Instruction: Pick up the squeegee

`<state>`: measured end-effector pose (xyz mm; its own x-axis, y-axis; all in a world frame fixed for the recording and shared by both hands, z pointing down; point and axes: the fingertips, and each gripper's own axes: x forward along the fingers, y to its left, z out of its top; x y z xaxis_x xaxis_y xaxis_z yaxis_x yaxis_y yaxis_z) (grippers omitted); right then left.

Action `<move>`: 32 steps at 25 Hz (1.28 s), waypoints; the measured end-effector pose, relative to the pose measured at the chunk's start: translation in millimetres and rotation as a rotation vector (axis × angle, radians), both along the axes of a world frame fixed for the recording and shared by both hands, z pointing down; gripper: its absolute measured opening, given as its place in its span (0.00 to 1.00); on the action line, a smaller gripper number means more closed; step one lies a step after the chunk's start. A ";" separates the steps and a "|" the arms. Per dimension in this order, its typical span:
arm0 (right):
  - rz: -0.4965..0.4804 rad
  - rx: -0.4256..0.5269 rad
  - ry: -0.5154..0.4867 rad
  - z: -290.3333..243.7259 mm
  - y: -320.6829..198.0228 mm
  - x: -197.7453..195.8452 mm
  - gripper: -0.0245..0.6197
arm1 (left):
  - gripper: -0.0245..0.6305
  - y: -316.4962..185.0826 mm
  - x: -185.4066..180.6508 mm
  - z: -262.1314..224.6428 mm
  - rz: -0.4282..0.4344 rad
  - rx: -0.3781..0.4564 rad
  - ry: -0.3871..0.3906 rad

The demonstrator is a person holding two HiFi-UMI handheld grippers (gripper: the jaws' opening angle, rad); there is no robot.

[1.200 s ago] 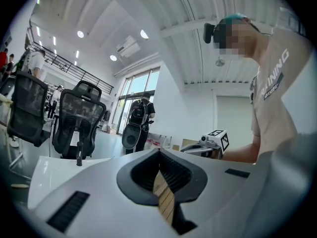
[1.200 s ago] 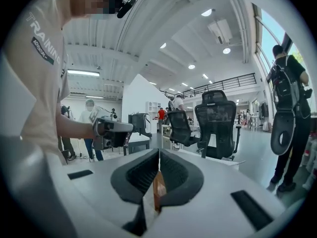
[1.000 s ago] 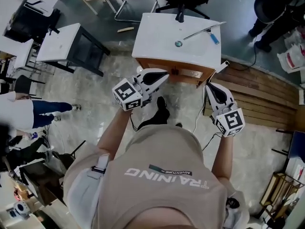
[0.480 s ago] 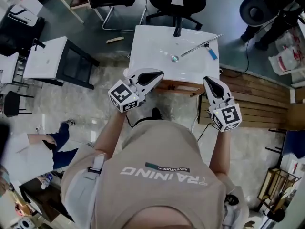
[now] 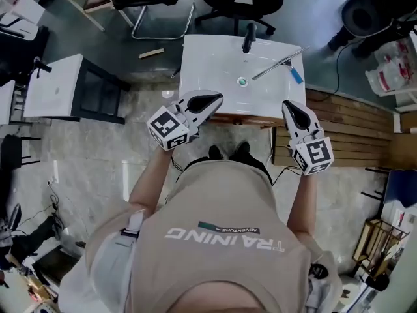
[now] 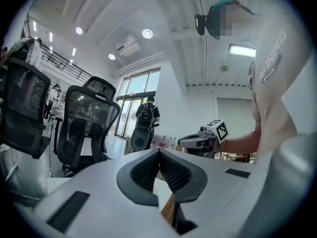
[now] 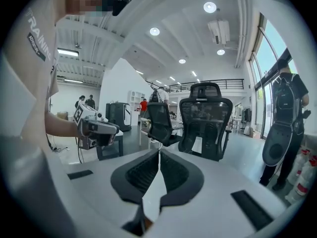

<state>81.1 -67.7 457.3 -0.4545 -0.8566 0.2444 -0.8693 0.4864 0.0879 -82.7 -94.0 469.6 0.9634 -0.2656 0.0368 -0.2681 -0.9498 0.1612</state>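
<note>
Pale marbled floor (image 5: 98, 155) underfoot, with wooden slats (image 5: 352, 129) along one side. Black office chairs (image 7: 205, 118) stand beyond a white sink unit (image 5: 202, 64). Tall windows (image 6: 131, 103) and round ceiling lights (image 7: 210, 7) brighten the white hall.

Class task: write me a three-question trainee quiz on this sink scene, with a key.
1. True or false: the squeegee lies on the white sink.
2. Which holds the squeegee? A. left gripper B. right gripper C. neither
3. Fill in: both grippers' jaws are ____.
Key: 1 true; 2 C; 3 shut.
</note>
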 end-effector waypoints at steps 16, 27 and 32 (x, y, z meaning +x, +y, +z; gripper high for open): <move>-0.062 0.007 0.000 5.5 -77.1 -2.4 0.09 | 0.06 -53.3 -7.0 -8.3 -0.072 -0.039 0.058; -0.036 -0.106 0.001 55.7 -140.9 81.4 0.09 | 0.06 -105.5 48.4 -6.8 -0.085 -0.040 0.008; 0.041 -0.218 0.011 122.1 -175.2 142.0 0.09 | 0.06 -120.0 73.5 3.2 -0.104 -0.054 -0.009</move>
